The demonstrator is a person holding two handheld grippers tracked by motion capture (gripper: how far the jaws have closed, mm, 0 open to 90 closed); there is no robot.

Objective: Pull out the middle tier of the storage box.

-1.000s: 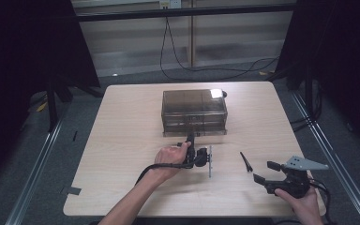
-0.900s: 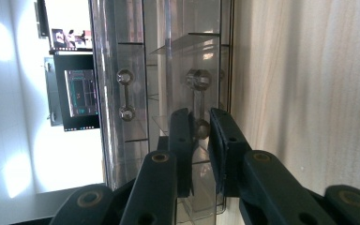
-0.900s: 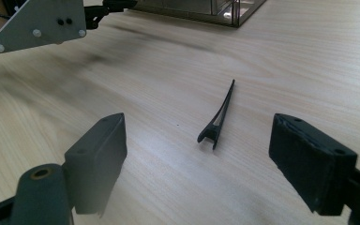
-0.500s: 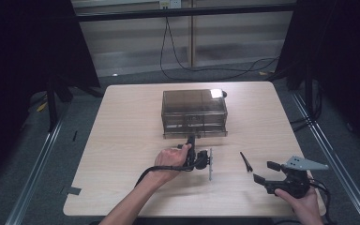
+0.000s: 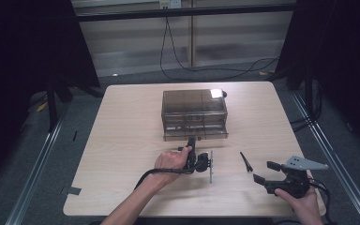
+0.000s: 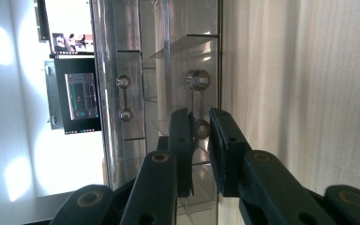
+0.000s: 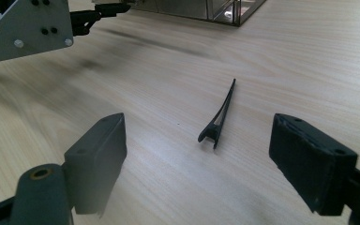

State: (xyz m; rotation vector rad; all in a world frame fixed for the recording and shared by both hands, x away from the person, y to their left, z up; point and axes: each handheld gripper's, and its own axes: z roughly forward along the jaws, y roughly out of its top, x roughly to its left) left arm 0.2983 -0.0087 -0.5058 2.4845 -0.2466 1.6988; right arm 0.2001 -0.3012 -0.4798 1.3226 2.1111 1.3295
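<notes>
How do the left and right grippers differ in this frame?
The left gripper has its jaws nearly shut around a drawer handle of the clear box; the right gripper is wide open, holding nothing. Left points at the box; right faces a black clip. Both have black jaws.

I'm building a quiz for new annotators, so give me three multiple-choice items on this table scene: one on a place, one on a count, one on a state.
1. Where does the black hair clip lie?
A. inside the drawer box
B. on the table between the two grippers
C. in the right gripper's jaws

2. How many drawer handles show in the left gripper view?
A. two
B. four
C. none

3. How do the right gripper's jaws stand?
A. shut on the clip
B. shut on nothing
C. wide open

Answers:
1 B: it lies on bare wood, right of the left gripper.
2 A: two metal handles, one and the other.
3 C: the clip lies untouched in the wide gap.
</notes>
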